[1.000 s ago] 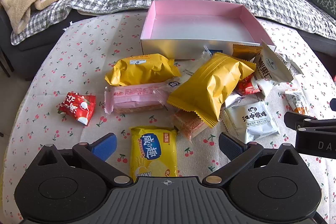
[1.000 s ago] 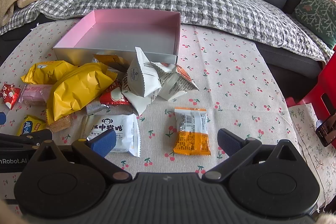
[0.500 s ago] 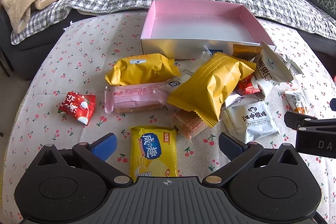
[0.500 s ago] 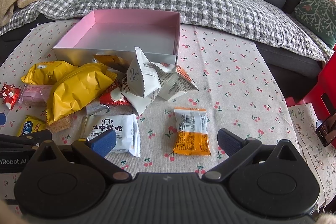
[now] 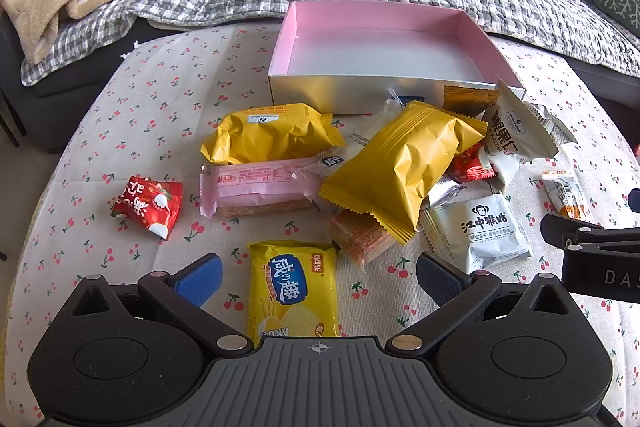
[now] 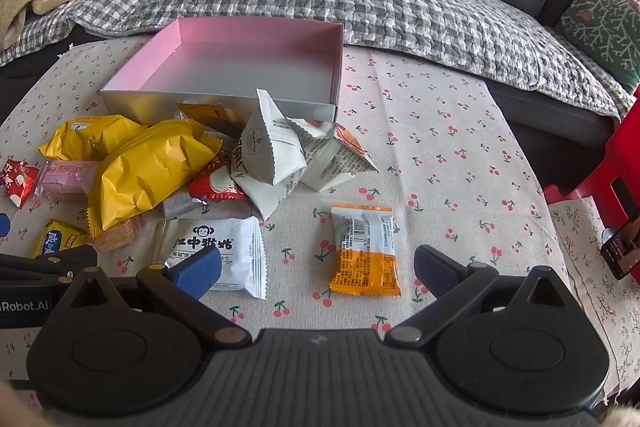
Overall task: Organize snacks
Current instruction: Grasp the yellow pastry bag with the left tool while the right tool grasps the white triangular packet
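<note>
Both sets of jaws spread wide, nothing pinched: left gripper [image 5: 318,277] hovers over the yellow cracker packet [image 5: 294,289], right gripper [image 6: 318,273] over the orange-and-white packet [image 6: 365,250], each packet lying flat on the cherry-print cloth [image 6: 452,155] between the pads. Likely step: first pick. Best to drop straight down, pads either side of the packet's short width, close on the crimped body rather than a slippery corner, lift clear before swinging over. Orange one sits apart from the rest, easy; white monkey packet [image 6: 214,251] is just beside the right gripper's left pad, so avoid snagging it. Further out, heaped snacks around the big yellow bag [image 5: 400,171] touch the box's front wall. Pink box [image 5: 474,29] beyond, nothing in it yet.
</note>
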